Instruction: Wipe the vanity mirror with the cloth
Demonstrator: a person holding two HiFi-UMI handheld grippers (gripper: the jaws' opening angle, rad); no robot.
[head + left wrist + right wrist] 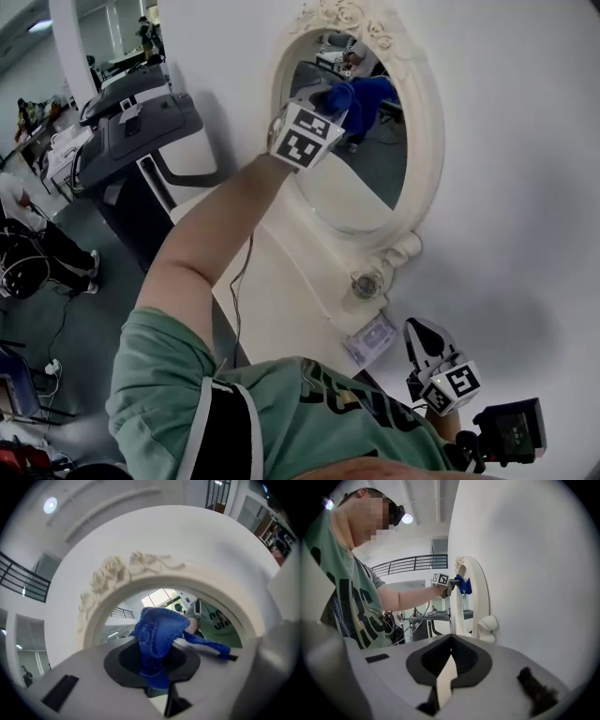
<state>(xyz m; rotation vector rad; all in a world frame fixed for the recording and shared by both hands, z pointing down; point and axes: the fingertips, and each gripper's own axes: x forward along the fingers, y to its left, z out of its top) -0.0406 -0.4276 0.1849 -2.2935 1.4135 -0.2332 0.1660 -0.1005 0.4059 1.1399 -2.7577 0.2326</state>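
The oval vanity mirror (361, 178) has a white carved frame (427, 112) and stands against the wall. My left gripper (323, 111) is raised to the upper left of the glass, shut on a blue cloth (349, 94) that touches the mirror. In the left gripper view the bunched cloth (157, 634) sits between the jaws, below the frame's carved roses (126, 569). The right gripper view shows that gripper (451, 587) and the cloth (463, 584) at the mirror (464, 606). My right gripper (424, 339) hangs low at the right, shut and holding nothing.
The mirror stands on a white vanity top (272, 291). A small glass jar (367, 282) and a flat packet (371, 339) lie near its base. A grey treadmill (141, 122) stands to the left. The white wall (525, 187) runs behind.
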